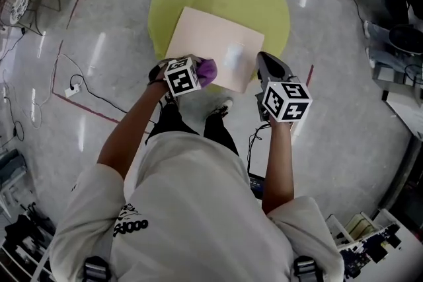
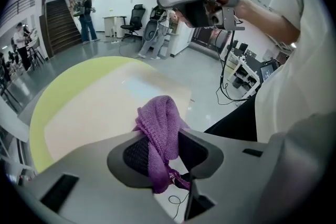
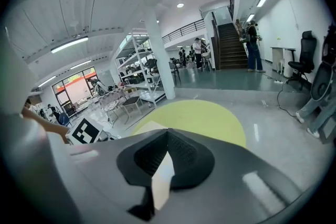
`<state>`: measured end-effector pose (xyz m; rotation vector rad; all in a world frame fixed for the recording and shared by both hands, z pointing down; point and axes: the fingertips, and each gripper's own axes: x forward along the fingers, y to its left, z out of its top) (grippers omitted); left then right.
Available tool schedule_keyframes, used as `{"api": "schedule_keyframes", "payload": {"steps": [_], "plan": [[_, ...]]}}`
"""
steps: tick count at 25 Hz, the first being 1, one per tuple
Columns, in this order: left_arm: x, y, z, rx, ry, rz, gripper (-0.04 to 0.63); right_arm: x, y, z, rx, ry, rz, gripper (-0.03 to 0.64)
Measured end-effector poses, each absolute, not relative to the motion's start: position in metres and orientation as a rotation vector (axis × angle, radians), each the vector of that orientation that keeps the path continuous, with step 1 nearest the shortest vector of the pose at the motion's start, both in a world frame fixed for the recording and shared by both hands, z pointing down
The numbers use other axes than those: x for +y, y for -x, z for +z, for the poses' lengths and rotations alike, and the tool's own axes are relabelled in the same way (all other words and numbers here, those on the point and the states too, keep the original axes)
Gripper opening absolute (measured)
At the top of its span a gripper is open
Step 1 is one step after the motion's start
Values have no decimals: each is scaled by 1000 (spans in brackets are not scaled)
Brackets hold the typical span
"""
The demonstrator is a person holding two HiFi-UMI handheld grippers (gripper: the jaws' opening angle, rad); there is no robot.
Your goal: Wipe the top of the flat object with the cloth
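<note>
One purple cloth (image 2: 157, 115) pinched in left gripper (image 2: 157, 140)

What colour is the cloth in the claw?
Purple; the left gripper view shows the cloth best.

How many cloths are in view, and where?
1. The purple cloth is pinched in the left tongs, at the near edge of the beige board. No other shows, though the person's torso hides some floor.
</note>
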<state>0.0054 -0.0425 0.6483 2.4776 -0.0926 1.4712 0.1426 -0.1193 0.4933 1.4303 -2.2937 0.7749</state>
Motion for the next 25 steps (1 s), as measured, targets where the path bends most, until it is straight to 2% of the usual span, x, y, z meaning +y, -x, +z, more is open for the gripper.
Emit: {"api": "schedule_keyframes", "payload": {"steps": [9, 25], "plan": [[-16, -89, 655, 224, -2573, 1546, 132, -81, -207, 477, -2174, -1668, 773, 9], [-11, -191, 646, 266, -2674, 1522, 132, 17, -311, 449, -1947, -1928, 748, 9]]}}
